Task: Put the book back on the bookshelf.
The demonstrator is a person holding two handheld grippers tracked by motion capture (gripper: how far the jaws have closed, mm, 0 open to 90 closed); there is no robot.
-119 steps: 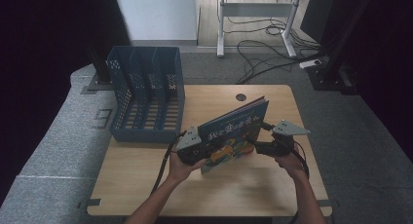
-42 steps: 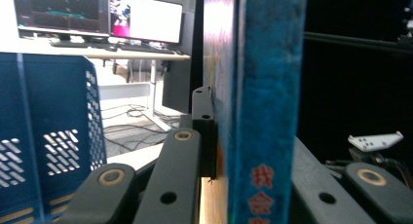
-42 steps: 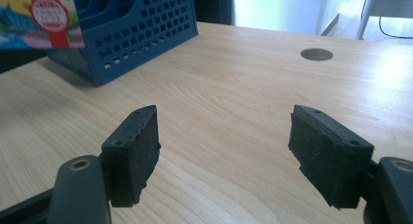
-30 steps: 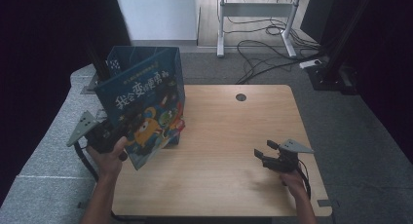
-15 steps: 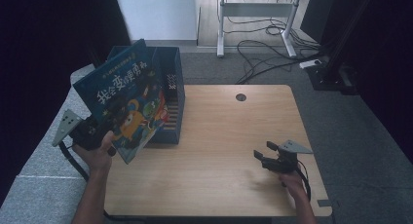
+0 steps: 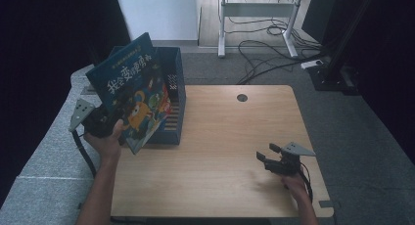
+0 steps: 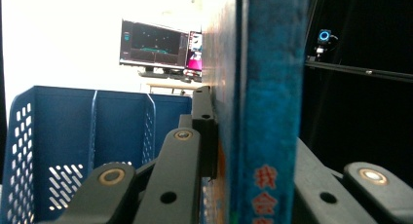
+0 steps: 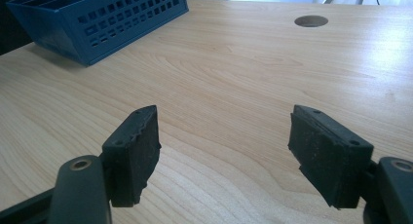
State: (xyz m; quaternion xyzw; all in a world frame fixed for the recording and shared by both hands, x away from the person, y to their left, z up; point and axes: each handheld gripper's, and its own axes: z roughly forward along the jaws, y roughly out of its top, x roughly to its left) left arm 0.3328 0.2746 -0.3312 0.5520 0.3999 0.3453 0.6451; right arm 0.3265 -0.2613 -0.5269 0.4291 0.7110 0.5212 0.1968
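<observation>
A blue picture book [image 6: 132, 93] with cartoon figures and white characters on its cover is held up, tilted, at the table's left edge. It hangs in front of the blue slotted file rack [image 6: 177, 83]. My left gripper [image 6: 105, 123] is shut on the book's lower edge. In the left gripper view the book's spine [image 7: 268, 112] stands upright between the jaws, with the rack [image 7: 58, 136] behind it. My right gripper [image 6: 266, 155] rests low over the table's front right, open, with only bare wood between its pads [image 8: 134, 153].
The wooden table [image 6: 235, 137] has a round cable hole [image 6: 242, 97] at its far middle. The rack [image 8: 97, 19] stands at the table's far left. White desk legs and cables [image 6: 264, 44] lie on the floor beyond. Grey floor lies to the left.
My left hand has carried the book first leftward off the table's edge, then forward toward the rack. The right gripper has stayed where it was.
</observation>
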